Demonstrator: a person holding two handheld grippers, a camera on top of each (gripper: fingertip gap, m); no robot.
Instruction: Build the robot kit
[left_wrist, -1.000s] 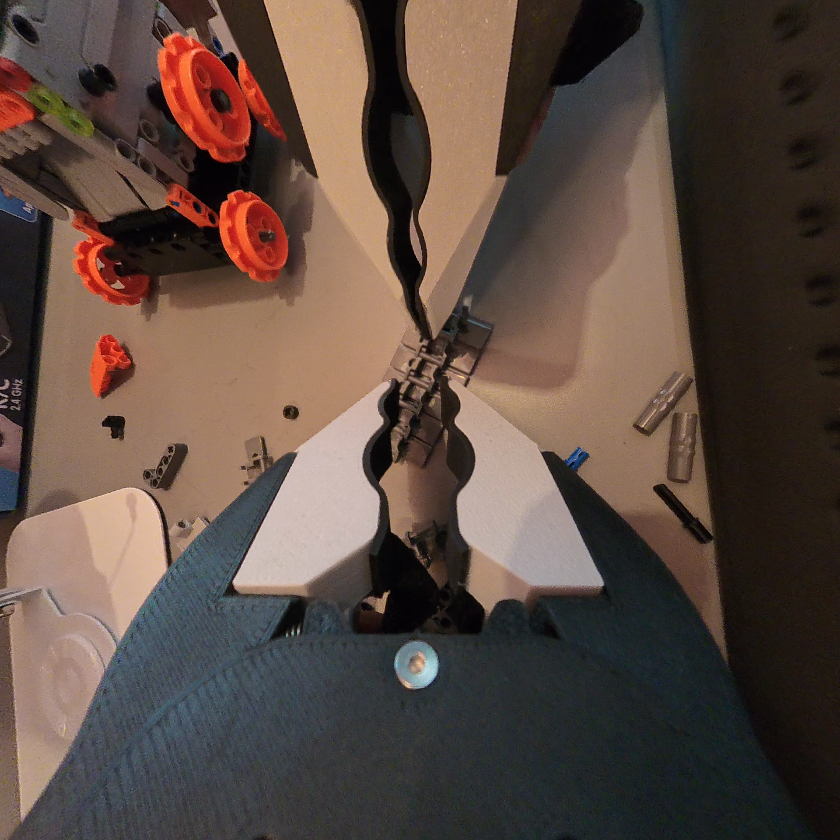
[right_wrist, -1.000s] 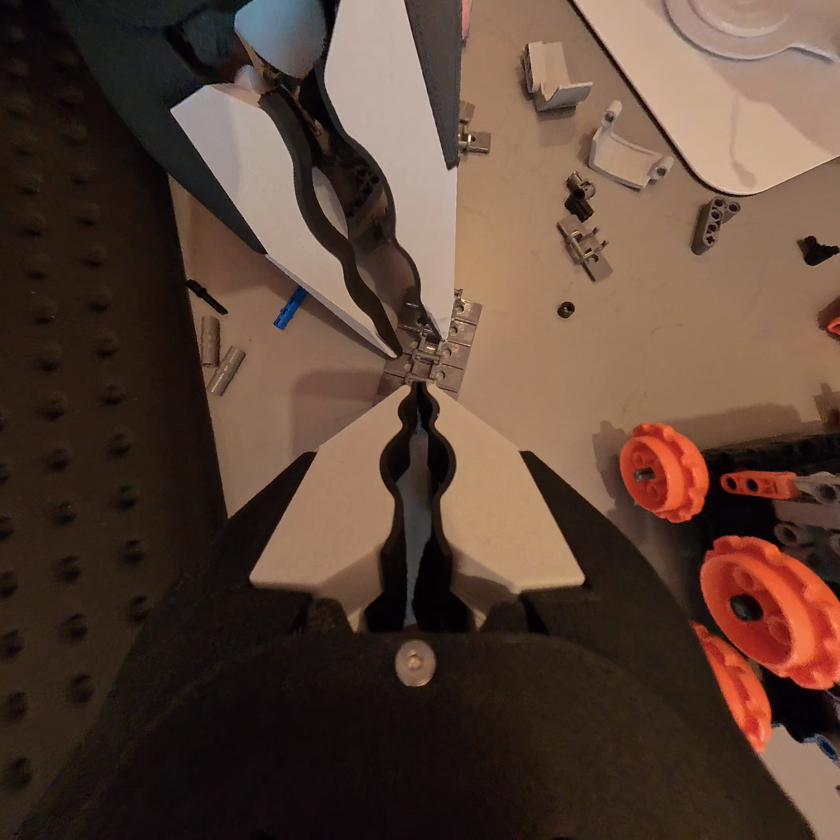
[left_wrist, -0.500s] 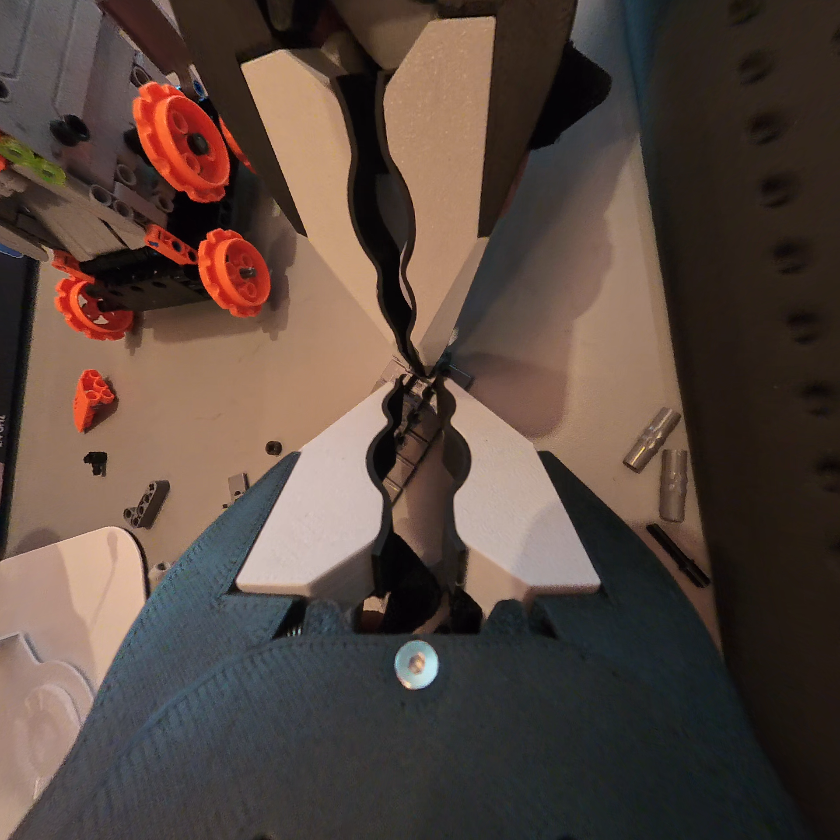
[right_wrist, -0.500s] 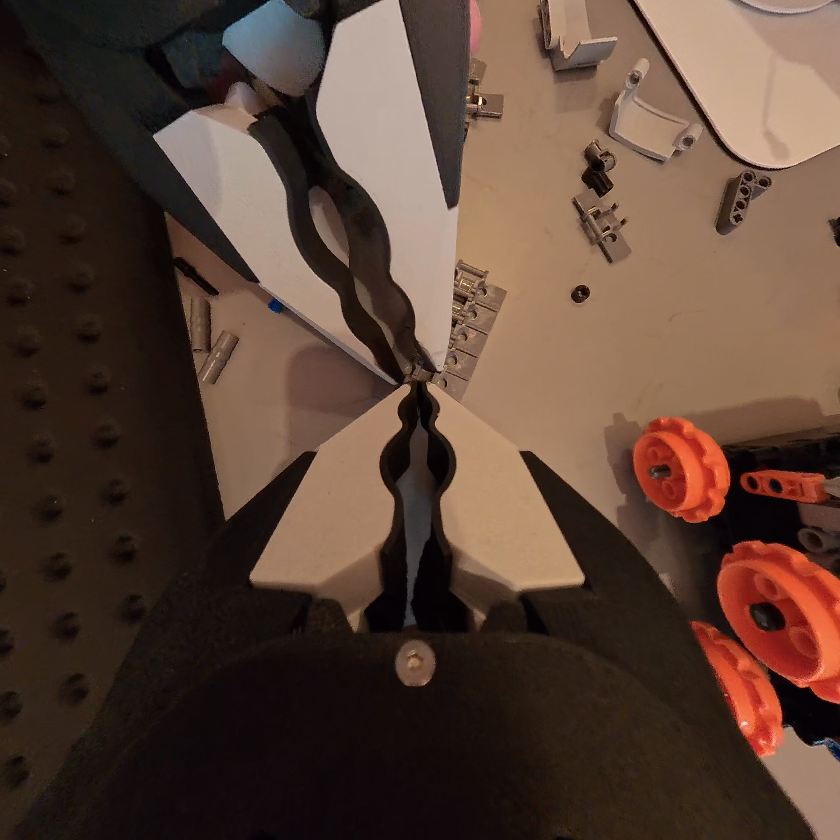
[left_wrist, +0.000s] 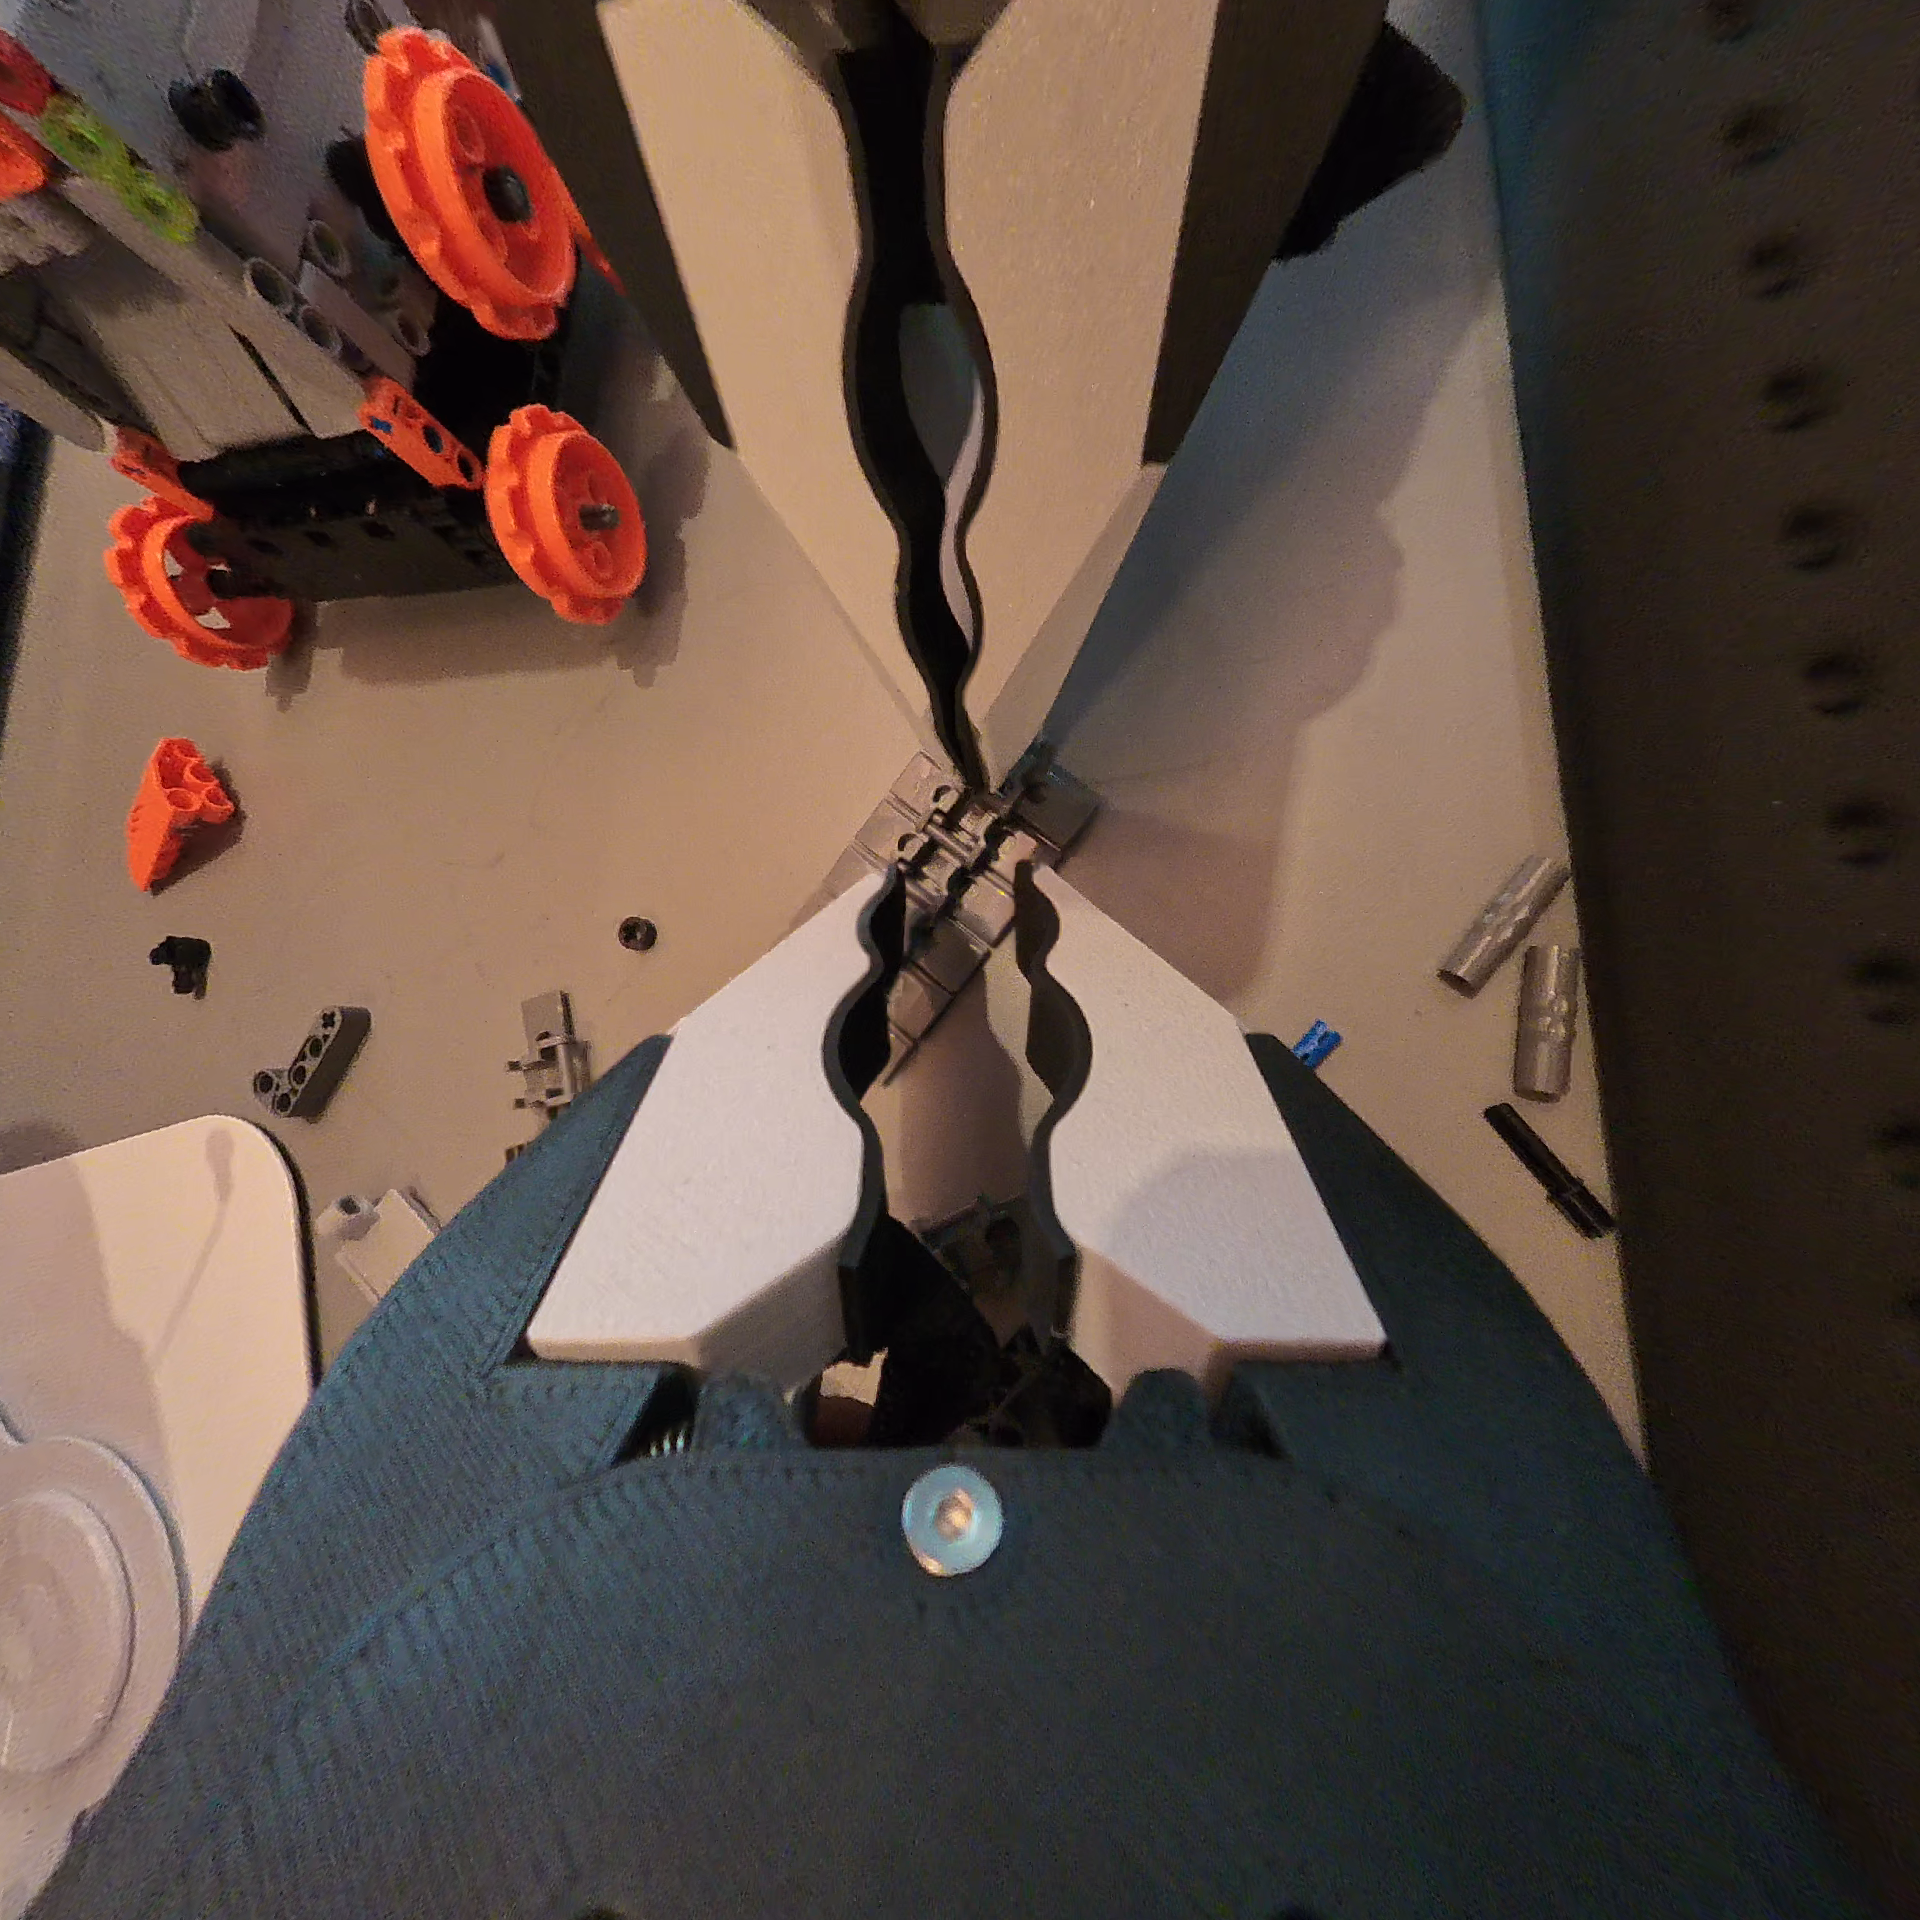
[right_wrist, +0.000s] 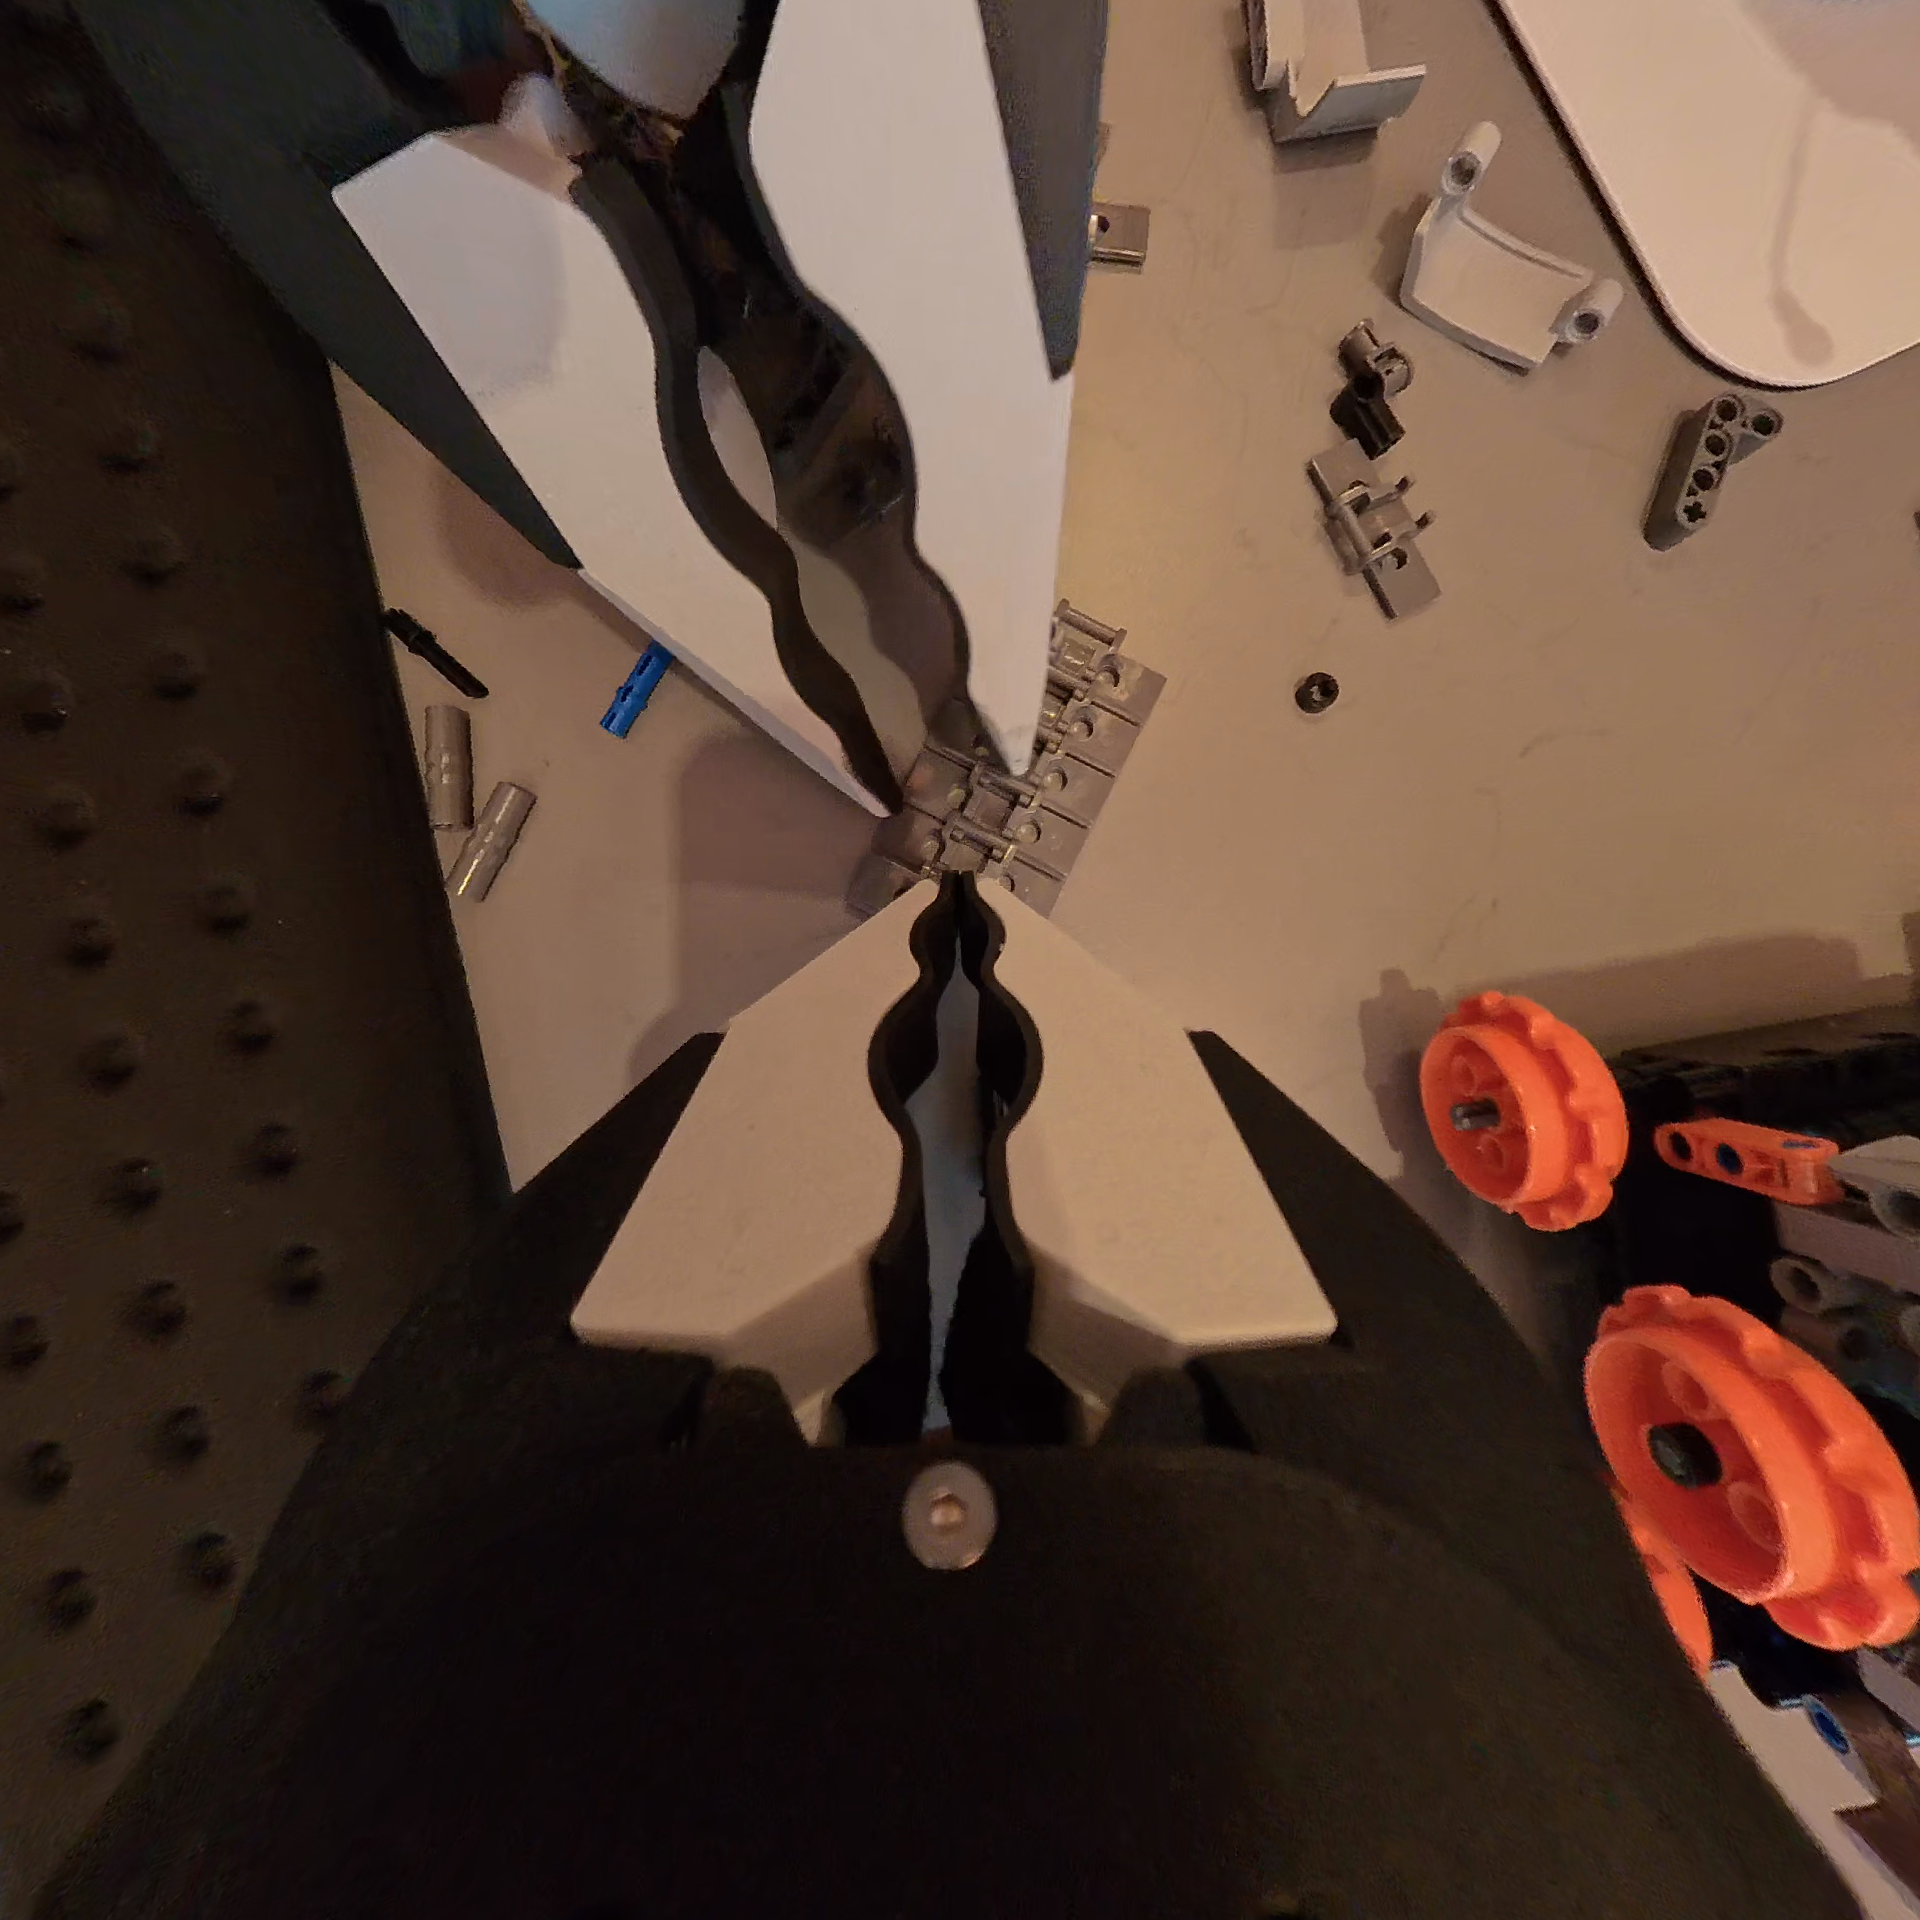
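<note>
- Left gripper (left_wrist: 958, 873), dark teal body: jaws stood a small gap apart at the tips, closed on one end of the grey track-link strip (left_wrist: 971, 831); the strip's links ran back between its fingers.
- Right gripper (right_wrist: 954, 883), black body: jaws were pressed nearly together at the tips, which sat on the near edge of the same strip (right_wrist: 1023, 790). An actual pinch on a link was probably there, but the contact spot was hidden under the tips.
- The two grippers met tip to tip over the strip, which lay low over the beige table (left_wrist: 499, 790), near the dark studded mat (right_wrist: 156, 831) along one side.
- Nearby on the table, right wrist view: blue pin (right_wrist: 635, 690), black pin (right_wrist: 434, 650) and two grey tube connectors (right_wrist: 470, 795) beside the mat edge.
- Loose single track link (right_wrist: 1374, 540), black connector (right_wrist: 1369, 384), grey angled beam (right_wrist: 1709, 468), small black ring (right_wrist: 1316, 690) and a white curved panel (right_wrist: 1496, 275) lay well apart from the strip.
- White tray (right_wrist: 1704, 187) sat at the far corner.
- Partly built model with orange sprocket wheels (left_wrist: 566, 514) stood off to the side; a loose orange piece (left_wrist: 179, 808) lay near it.
</note>
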